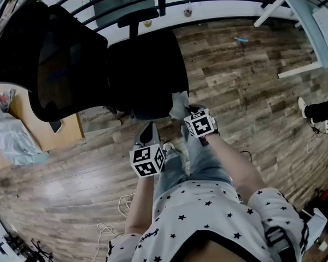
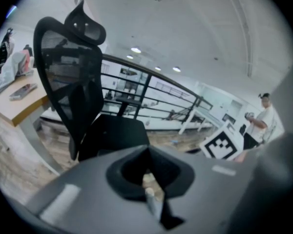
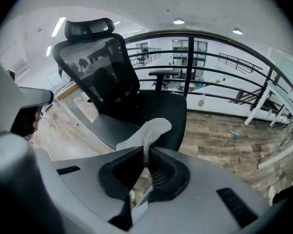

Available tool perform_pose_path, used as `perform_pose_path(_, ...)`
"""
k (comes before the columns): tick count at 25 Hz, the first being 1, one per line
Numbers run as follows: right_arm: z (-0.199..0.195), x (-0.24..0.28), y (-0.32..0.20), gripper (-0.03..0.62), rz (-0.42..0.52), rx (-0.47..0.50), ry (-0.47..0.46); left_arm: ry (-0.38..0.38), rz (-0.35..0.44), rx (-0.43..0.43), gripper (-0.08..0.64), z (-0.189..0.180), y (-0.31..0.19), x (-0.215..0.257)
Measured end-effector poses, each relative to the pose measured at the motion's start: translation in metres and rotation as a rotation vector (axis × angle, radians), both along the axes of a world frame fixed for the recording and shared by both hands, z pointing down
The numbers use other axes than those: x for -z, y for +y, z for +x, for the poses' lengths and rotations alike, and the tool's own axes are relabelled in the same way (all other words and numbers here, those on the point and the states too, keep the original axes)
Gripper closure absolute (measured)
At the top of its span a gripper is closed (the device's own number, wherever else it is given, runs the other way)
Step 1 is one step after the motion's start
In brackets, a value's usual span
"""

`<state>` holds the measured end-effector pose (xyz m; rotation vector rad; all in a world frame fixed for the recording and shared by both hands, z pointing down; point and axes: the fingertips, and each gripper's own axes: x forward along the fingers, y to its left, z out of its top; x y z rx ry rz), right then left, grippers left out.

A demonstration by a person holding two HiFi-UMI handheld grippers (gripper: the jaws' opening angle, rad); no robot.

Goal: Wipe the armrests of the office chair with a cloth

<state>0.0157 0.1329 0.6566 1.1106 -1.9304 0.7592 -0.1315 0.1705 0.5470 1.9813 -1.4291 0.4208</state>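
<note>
We find the right tongs (image 3: 147, 154) gripping the cloth (image 3: 149, 129) and the left tongs (image 2: 148, 178) closed and empty. The office chair (image 1: 147, 75) lies straight ahead, nearer the right tongs.

Open floor (image 1: 251, 86) right of office chair (image 1: 147, 75); desk (image 1: 30, 119) close at left.

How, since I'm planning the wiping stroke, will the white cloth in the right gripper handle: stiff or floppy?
Probably floppy: the cloth droops over to one side above the right gripper rather than standing straight. Likely light too, since a narrow pinch of the shut jaws holds it up. Its surface looks textured, so it seems unlikely to slip out easily.
</note>
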Motion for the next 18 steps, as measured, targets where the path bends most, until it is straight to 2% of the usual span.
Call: perform_pose_path(18, -0.022, 0.073, 0.033, 0.565, 0.147, -0.066, -0.089, -0.012, 0.060, -0.028, 0.555, -0.029, 0.033, 0.027)
